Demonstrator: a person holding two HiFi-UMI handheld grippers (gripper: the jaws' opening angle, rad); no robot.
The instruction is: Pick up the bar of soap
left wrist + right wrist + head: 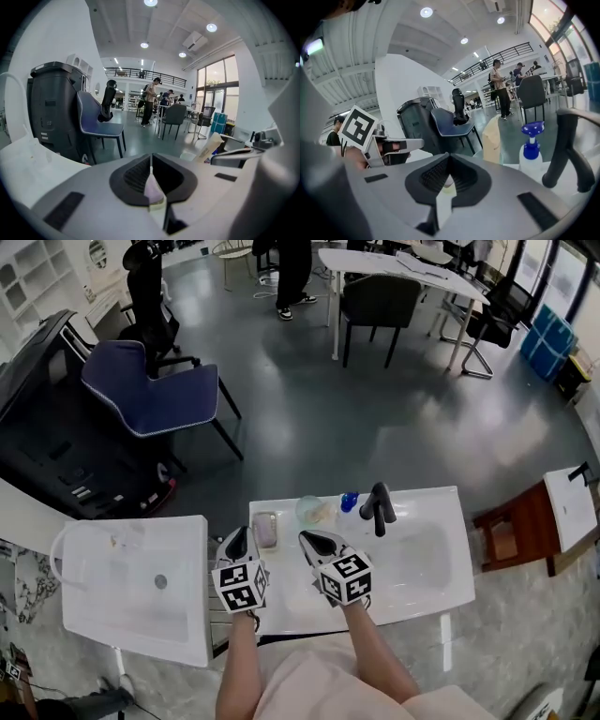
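The bar of soap [265, 529] is pale lilac and lies in a small dish on the white washbasin top [441, 589], near its back left corner. My left gripper [236, 539] hovers just left of the soap with its jaws together and nothing in them. In the left gripper view its pads [140, 176] meet, and only a lilac sliver shows through the slit below them. My right gripper [315, 542] sits just right of the soap, also shut and empty. Its ribbed pads [461, 176] touch in the right gripper view.
Behind the soap stand a clear cup [309, 510], a blue-topped pump bottle [349, 502] and a black faucet [378, 508]. A second white basin [141, 589] lies to the left. A blue chair [150, 385] and a black bin [47, 427] stand beyond.
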